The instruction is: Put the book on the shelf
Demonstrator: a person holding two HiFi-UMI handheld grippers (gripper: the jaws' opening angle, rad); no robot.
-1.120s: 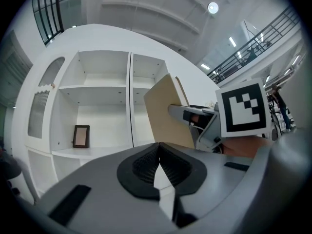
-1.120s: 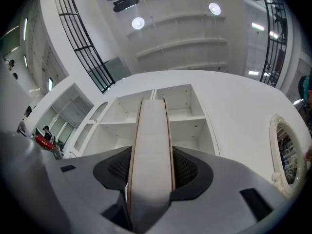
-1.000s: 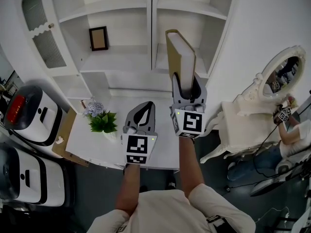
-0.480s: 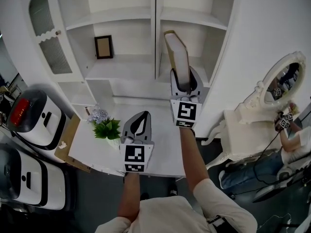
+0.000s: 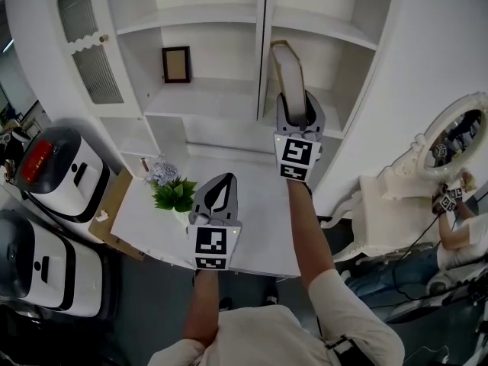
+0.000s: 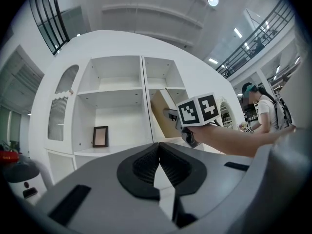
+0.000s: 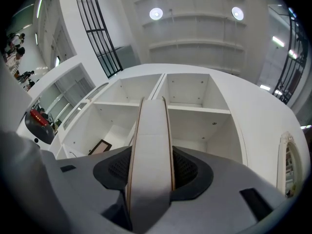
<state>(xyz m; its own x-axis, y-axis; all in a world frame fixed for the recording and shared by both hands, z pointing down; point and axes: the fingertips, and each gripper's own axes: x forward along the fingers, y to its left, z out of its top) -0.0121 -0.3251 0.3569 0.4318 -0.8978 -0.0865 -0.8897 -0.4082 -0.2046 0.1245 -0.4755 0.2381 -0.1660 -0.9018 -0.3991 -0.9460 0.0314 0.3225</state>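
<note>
My right gripper [image 5: 298,110] is shut on a tan-covered book [image 5: 288,71] with white page edges, held upright in front of the right bay of the white shelf unit [image 5: 221,101]. In the right gripper view the book [image 7: 150,150] fills the gap between the jaws, its page edge toward the camera. The left gripper [image 5: 220,193] hangs lower over the white table [image 5: 152,219], its jaws closed together with nothing in them. The left gripper view shows the book [image 6: 162,112] and the right gripper's marker cube [image 6: 199,111] near the shelf's right bay.
A dark picture frame [image 5: 176,64] stands on the left bay's shelf. A small green plant [image 5: 174,194] and a pale flower bunch [image 5: 161,172] sit on the table. White machines [image 5: 57,166] stand at left, an ornate mirror stand [image 5: 446,139] at right.
The right gripper has carried the book up and closer to the right shelf bay. The left gripper has stayed low over the table.
</note>
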